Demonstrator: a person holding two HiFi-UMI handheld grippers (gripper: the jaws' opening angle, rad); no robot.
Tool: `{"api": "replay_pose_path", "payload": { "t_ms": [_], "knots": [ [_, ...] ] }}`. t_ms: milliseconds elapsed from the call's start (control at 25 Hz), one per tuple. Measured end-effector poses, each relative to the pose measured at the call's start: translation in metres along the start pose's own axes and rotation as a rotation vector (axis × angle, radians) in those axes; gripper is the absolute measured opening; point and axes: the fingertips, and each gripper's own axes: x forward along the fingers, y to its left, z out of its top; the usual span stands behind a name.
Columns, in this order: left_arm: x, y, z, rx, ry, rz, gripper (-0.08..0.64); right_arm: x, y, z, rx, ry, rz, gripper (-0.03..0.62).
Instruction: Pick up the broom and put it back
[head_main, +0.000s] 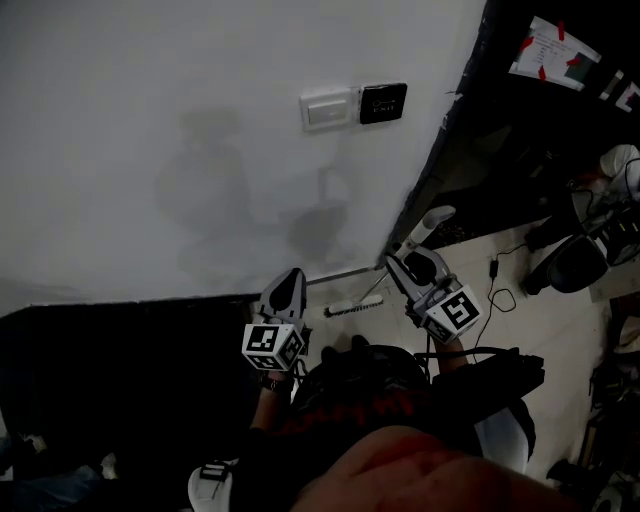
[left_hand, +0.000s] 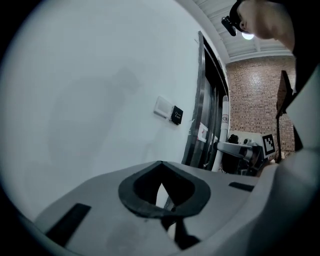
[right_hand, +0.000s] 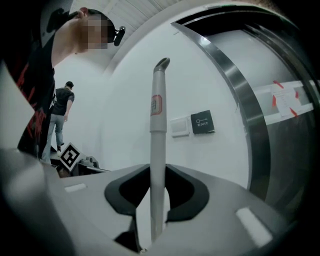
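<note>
The broom's pale grey handle (right_hand: 157, 135) stands upright between the pads of my right gripper (right_hand: 157, 176), which is shut on it. Its angled top cap (right_hand: 162, 64) shows against the white wall. In the head view the handle's top (head_main: 434, 221) sticks out above the right gripper (head_main: 401, 264). A thin rod (head_main: 345, 273) and a pale brush-like head (head_main: 355, 306) lie low by the wall between the two grippers. My left gripper (head_main: 291, 277) is beside them to the left. In its own view the left gripper (left_hand: 161, 172) has its pads together and holds nothing.
A white switch (head_main: 328, 108) and a black exit plate (head_main: 383, 102) are on the wall ahead. A dark metal door frame (right_hand: 240, 90) with taped papers (head_main: 553, 50) stands to the right. Cables (head_main: 499, 291) and dark gear (head_main: 576, 262) lie on the floor at right. Another person (right_hand: 60, 120) stands far off.
</note>
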Motion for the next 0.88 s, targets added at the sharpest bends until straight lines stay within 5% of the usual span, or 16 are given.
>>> {"api": "replay_pose_path", "payload": {
  "t_ms": [320,440,880],
  "knots": [
    [0.001,-0.003,-0.006,0.005,0.024,0.039,0.006,0.000,0.004,-0.003,0.017,0.029,0.060,0.086],
    [-0.001,-0.001,-0.010,0.021,0.037,0.065,0.005,0.005,0.001,-0.037,0.011,0.112,0.081,0.086],
    [-0.051,0.015,-0.012,0.042,0.055,0.295,0.006,0.015,-0.038,-0.385,0.089,0.631,0.014,0.089]
  ]
}}
